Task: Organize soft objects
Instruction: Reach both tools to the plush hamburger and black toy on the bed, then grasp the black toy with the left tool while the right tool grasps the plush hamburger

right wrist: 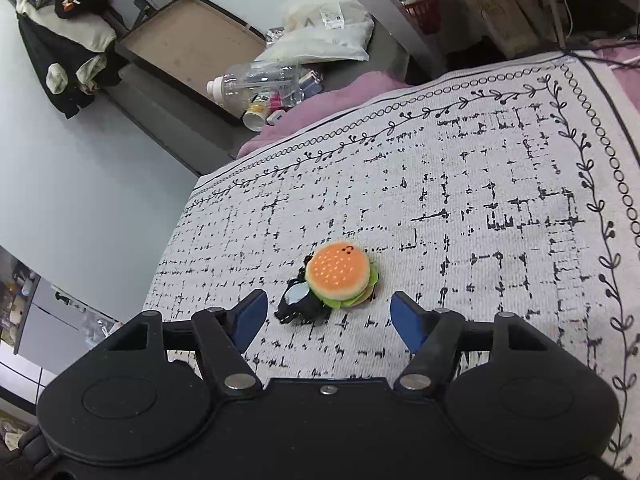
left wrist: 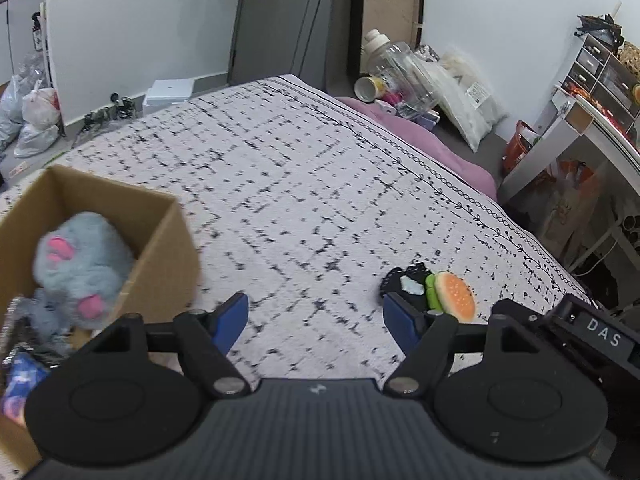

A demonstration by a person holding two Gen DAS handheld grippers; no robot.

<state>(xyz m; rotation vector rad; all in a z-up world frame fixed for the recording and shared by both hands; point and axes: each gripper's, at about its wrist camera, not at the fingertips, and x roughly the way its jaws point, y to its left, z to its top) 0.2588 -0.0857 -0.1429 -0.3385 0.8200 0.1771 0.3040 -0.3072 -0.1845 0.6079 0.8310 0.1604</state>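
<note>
- Right tool (right wrist: pixel 326 316): jaws apart, nothing between the pads. Released, not on anything.
- Left tool (left wrist: pixel 316 314): jaws apart too, only bedspread between the pads – empty.
- Burger plush (right wrist: pixel 340 276) lies on the patterned bedspread (right wrist: pixel 480 184), just beyond the right tool's tips and roughly centred in its gap. It sits flat, bun face up, so no real long axis on it.
- Black plush (right wrist: pixel 298 304) touches the burger on its near-left side, partly tucked under it. Together the pair runs near-left to far-right across the right tool's gap.
- From the left tool the burger plush (left wrist: pixel 454 294) is off to the right, just past the right pad (left wrist: pixel 400 314). We judge the right hand better lined up for the pick.
- Risk as we read it – closing straight ahead may catch both plushes at once.
- Only the left view shows the cardboard box (left wrist: pixel 160 248) at near left on the bed, with a grey-and-pink plush (left wrist: pixel 80 268) already inside.
- Only the right view shows the burger's top face and how the black plush lies against it.
</note>
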